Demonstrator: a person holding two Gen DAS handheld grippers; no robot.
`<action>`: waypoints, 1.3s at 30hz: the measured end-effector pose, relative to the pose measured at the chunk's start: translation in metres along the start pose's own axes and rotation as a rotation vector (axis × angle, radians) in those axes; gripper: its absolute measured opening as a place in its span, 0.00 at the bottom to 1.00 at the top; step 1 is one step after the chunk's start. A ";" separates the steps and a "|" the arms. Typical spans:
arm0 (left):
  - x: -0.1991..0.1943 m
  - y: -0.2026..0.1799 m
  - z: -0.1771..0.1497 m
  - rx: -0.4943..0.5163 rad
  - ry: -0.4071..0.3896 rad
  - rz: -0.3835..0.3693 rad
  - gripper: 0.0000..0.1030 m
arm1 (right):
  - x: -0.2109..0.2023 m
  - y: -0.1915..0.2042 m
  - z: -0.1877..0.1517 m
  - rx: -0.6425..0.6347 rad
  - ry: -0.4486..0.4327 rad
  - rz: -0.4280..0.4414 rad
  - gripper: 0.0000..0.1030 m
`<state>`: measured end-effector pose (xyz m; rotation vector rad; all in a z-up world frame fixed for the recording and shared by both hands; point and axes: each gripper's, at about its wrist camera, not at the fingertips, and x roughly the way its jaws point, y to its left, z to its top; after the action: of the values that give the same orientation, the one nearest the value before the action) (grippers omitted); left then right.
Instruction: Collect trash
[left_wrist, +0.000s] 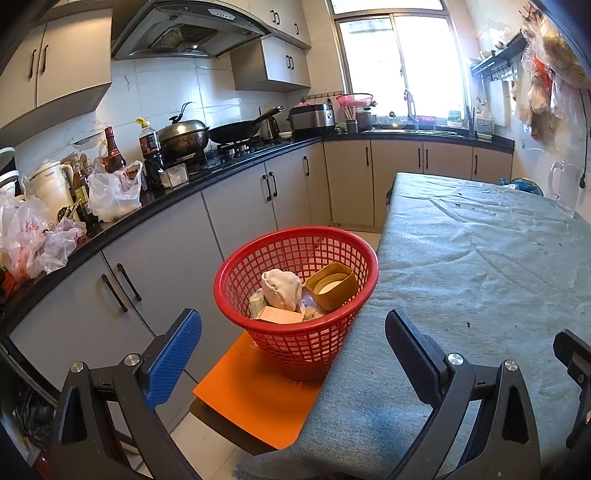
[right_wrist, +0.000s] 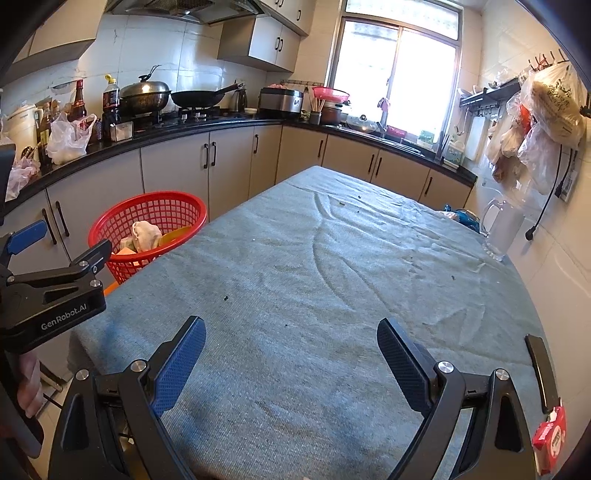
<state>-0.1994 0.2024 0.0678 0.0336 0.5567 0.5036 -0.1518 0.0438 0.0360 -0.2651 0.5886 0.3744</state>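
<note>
On the far left of the scene, the kitchen counter (left_wrist: 110, 229) carried bottles and plastic bags (left_wrist: 110, 195), which did not seem to belong to the task. Next to the right, the red basket (left_wrist: 295, 332) stood on an orange stool (left_wrist: 255, 398), touching the left edge of the desk (left_wrist: 480, 295). The basket already held several pieces of trash: a crumpled whitish cloth or paper (left_wrist: 280, 291), a yellowish round ring like a tape roll (left_wrist: 332, 288), a pale pink flat carton (left_wrist: 280, 315) and some smaller packets that were hard to identify. I judged that most of the collecting was done.

The left tongs (left_wrist: 293, 354) pointed at the basket from above the desk corner; their 2 fingers stood wide apart and held nothing. Further right, the right tongs (right_wrist: 291, 358) hovered over the near part of the desk, also wide open and empty.

The grey-blue cloth on the desk looked wrinkled and almost bare. Only small dark crumbs (right_wrist: 225, 297) were scattered on it, probably too small for the tongs. At the far right edge, a clear plastic jug (right_wrist: 502, 232) stood, and just beside it lay something blue (right_wrist: 463, 218); I could not tell if it was trash. A red packet (right_wrist: 550, 439) showed at the lower right, close to the right tongs' frame; whether it lay on the desk was unclear. Perhaps these 2 things were left to collect.
</note>
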 end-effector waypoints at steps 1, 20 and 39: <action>-0.002 0.000 0.000 0.002 -0.003 -0.001 0.96 | -0.002 -0.001 -0.001 0.002 -0.002 -0.001 0.93; -0.027 -0.029 0.011 0.065 -0.046 -0.040 0.96 | -0.016 -0.028 -0.014 0.065 -0.011 -0.020 0.93; 0.008 -0.165 0.023 0.193 0.179 -0.392 0.96 | 0.012 -0.162 -0.044 0.319 0.140 -0.248 0.99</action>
<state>-0.1080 0.0630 0.0563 0.0619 0.7655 0.0693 -0.0969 -0.1138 0.0156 -0.0554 0.7336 0.0201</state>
